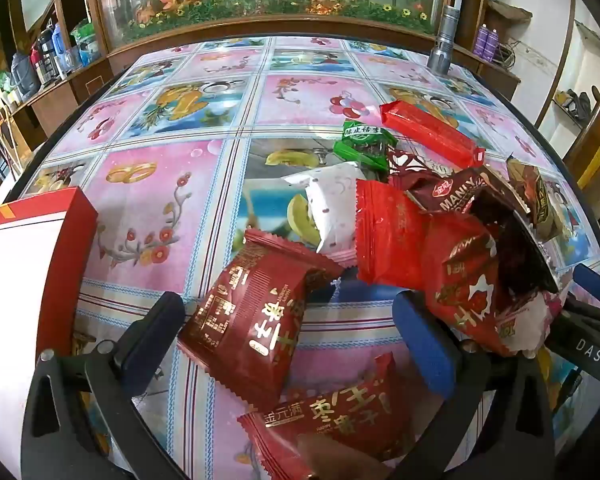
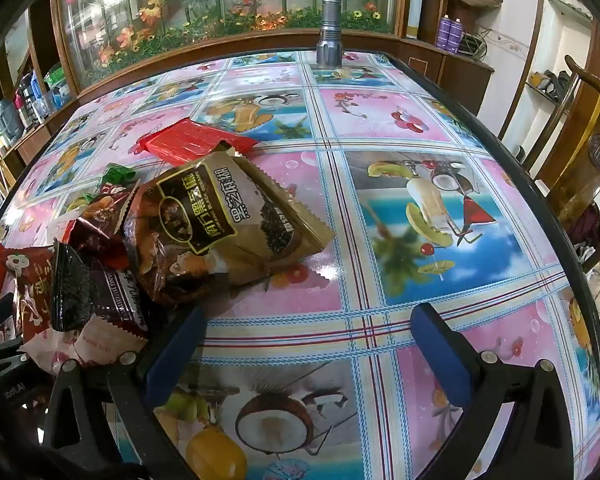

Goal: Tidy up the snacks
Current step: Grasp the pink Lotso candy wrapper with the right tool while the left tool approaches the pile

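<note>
- The left gripper (image 1: 292,320) stands with its jaws wide apart, angled down over the table; a dark red snack packet with gold lettering (image 1: 252,320) lies between its blue pads, which do not press on it.
- Nearer the camera, a second red packet with gold characters (image 1: 332,420) lies flat under that gripper.
- The right gripper (image 2: 308,340) is likewise spread wide, with only bare patterned tablecloth (image 2: 380,320) between its fingers; it holds nothing.
- At the left edge of the left wrist view sits a red and white box (image 1: 32,264), apart from the snacks.
- The snack pile (image 1: 440,220) lies just beyond and to the right of the left gripper: bright red packets, a white packet (image 1: 332,204), a dark brown packet and a red one printed with a white flower, all overlapping.
- In the right wrist view the same pile sits to the left, topped by a tan black-sesame packet (image 2: 240,216) leaning on a clear bag of brown snacks.
- Further back lie a small green packet (image 1: 362,146) and a long red wrapped bar (image 1: 432,134), touching the pile's far edge.
- At the far table edge a grey metal flashlight (image 2: 329,30) stands upright, well apart from the snacks.
- Behind it runs a glass-fronted cabinet of artificial flowers (image 2: 220,8).
</note>
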Demonstrator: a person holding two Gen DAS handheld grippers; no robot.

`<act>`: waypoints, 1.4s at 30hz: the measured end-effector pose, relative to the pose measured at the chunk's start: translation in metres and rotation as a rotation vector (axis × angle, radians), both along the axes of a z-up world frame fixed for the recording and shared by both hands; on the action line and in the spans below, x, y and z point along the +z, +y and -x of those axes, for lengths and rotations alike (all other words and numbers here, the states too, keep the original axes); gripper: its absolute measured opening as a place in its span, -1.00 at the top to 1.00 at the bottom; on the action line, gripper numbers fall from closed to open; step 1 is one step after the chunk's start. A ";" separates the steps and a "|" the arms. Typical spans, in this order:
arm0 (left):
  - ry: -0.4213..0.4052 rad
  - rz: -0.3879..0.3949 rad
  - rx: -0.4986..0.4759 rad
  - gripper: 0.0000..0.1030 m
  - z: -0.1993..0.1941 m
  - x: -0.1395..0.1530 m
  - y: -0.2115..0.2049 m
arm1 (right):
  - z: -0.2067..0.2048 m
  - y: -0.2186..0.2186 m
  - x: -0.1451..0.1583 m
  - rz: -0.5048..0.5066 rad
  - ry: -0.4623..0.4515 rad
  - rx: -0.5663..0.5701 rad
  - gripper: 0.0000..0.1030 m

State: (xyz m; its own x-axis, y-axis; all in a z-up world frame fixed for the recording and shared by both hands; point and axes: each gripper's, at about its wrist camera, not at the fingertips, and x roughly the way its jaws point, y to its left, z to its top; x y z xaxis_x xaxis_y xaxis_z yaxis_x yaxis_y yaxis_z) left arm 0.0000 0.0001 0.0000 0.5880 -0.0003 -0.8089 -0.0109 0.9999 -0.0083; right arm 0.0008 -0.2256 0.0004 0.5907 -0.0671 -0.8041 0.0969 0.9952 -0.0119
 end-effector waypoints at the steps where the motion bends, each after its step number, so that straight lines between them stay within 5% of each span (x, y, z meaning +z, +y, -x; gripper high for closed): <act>1: 0.000 0.000 0.000 -1.00 0.000 0.000 0.000 | 0.000 0.000 0.000 -0.003 -0.002 0.000 -1.00; 22: 0.004 -0.002 -0.001 -1.00 0.000 0.000 0.000 | 0.000 0.000 0.000 -0.004 0.001 0.000 -1.00; 27: 0.062 -0.017 -0.008 -1.00 0.008 0.005 0.004 | 0.000 0.000 0.000 -0.004 0.001 0.000 -1.00; 34: -0.134 -0.032 0.035 -1.00 0.060 0.068 0.030 | 0.000 0.001 0.000 -0.004 0.006 0.006 -1.00; 39: -0.175 -0.062 0.051 -1.00 0.092 0.085 0.057 | 0.008 0.002 0.000 -0.008 0.065 0.143 -1.00; 42: -0.176 -0.050 0.042 -1.00 0.111 0.085 0.067 | 0.029 -0.013 0.001 -0.053 0.035 0.121 -1.00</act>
